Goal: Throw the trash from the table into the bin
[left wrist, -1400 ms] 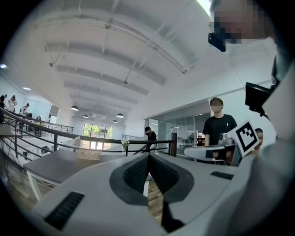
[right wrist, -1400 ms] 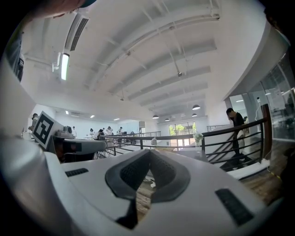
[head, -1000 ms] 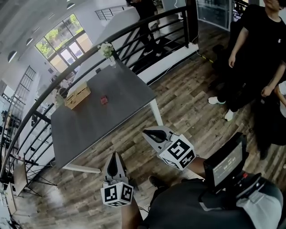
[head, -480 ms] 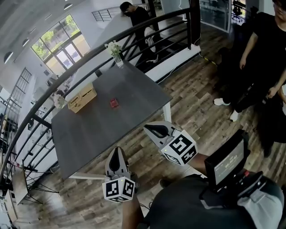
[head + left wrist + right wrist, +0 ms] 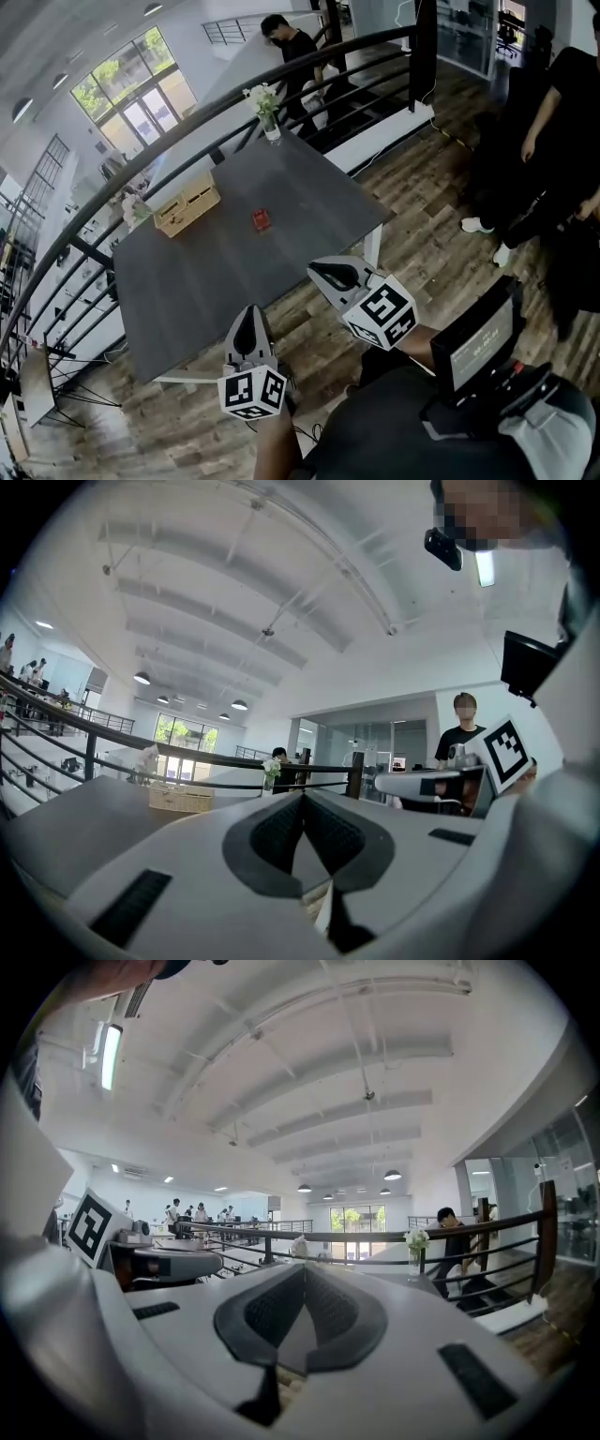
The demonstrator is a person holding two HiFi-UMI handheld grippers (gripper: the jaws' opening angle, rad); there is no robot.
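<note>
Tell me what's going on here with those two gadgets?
A person holds the left gripper and right gripper, both pointed toward a grey table, jaws shut and empty. A small red item lies on the table, apart from a basket and a vase of flowers. Nothing is picked up yet, and no bin shows.

Plank floor (image 5: 441, 211), black railing (image 5: 370, 52), bright windows (image 5: 141, 103)

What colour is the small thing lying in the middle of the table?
The small thing is red, clearest in the head view.
</note>
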